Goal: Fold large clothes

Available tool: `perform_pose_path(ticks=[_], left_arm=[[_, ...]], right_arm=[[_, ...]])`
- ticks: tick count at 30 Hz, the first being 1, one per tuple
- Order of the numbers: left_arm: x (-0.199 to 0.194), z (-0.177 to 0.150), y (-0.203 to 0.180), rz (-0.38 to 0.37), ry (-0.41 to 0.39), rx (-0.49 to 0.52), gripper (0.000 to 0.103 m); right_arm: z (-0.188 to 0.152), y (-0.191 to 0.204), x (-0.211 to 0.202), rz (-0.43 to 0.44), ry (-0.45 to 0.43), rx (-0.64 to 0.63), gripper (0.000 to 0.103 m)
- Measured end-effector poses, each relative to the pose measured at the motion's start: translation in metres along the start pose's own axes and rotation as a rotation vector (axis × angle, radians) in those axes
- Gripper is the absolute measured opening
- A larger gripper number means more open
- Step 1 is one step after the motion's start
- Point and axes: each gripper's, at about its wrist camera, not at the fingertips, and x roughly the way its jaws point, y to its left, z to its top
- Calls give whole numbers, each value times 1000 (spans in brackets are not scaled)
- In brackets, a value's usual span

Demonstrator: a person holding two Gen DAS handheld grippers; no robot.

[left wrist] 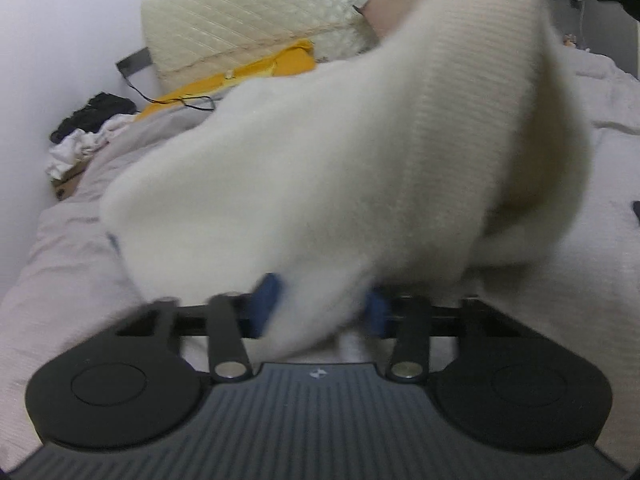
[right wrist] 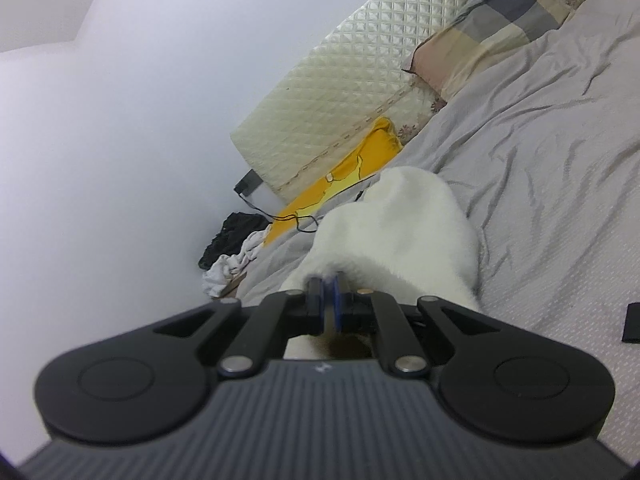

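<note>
A fluffy white knit sweater (left wrist: 340, 152) fills the left wrist view, rising from my left gripper (left wrist: 322, 308) toward the top right. Its fabric packs the gap between the two blue pads, which press on it from both sides; the picture is blurred there. In the right wrist view the same white sweater (right wrist: 404, 224) trails forward over the grey bed cover (right wrist: 540, 160). My right gripper (right wrist: 325, 308) is shut tight on a thin fold of it, blue pads nearly together.
A quilted cream headboard (right wrist: 340, 92) and a patchwork pillow (right wrist: 480, 28) stand at the bed's far end. A yellow cloth (right wrist: 352, 176) with a black cable lies beside it. Black and white clothes (right wrist: 232, 252) are piled by the wall. A dark flat object (right wrist: 632, 322) lies at right.
</note>
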Motion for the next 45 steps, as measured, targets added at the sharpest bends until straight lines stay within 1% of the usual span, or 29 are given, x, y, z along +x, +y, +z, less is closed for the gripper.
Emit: perform_pose_path(ticks=[1,2,4,6,8,13,15,16,18,19,20,21,22,24,26,27,29,32,36,38,41,44,45], left_arm=[[-1,1,4,6,-7,-2,27],[-3,2,8,20,-22,-1,22],[-13,5,21,33,-50,-17,18],[-26,8,33,21,-71,-36,17],[-48,10,49,18,-107,-44,16],[-103,22,94,-1,-176,-63,15],[-116,24,112,-29,-178,-91,15],[-118,26,120,-51,-167,-112,15],[-122,29,134,-105,-141,-159,15],[-117,32,140,-122,-128,-179,15],[-109,35,145,-159,-109,-205,15],[-96,39,152,-202,-84,-243,15],[-79,43,157,-226,-43,-282,15],[-47,51,160,-255,24,-294,15],[-23,58,161,-276,72,-312,15],[-11,58,159,-286,85,-315,15],[13,63,157,-292,103,-320,16],[41,65,161,-329,135,-360,16],[66,66,170,-369,119,-412,20],[68,65,176,-394,119,-449,21],[66,68,177,-407,114,-475,25],[58,70,171,-395,95,-442,27],[55,69,169,-389,95,-435,27]], right_arm=[[1,-1,0,-5,-1,1,7],[1,-1,1,-8,-2,1,7],[1,-1,1,-20,-1,-7,7],[0,0,0,-31,2,-25,7],[-1,2,-1,-42,12,-41,7],[-4,16,-10,-43,74,-107,7],[-7,25,-14,-41,119,-162,7],[-10,28,-14,-45,149,-189,7],[-14,29,-9,-63,194,-203,7],[-17,27,-4,-73,227,-199,7],[-18,23,1,-80,257,-191,7],[-20,19,6,-93,285,-175,7],[-22,13,13,-110,316,-151,7],[-28,-1,26,-133,370,-99,7],[-36,-11,40,-188,418,-83,7],[-40,-14,45,-216,434,-88,7],[-43,-23,53,-235,458,-61,7],[-44,-29,59,-230,454,-24,7],[-40,-23,57,-171,415,-10,9],[-38,-19,56,-148,398,-20,9],[-37,-13,56,-141,366,-54,10],[-33,-4,53,-109,341,-95,12],[-33,1,50,-102,329,-116,21]])
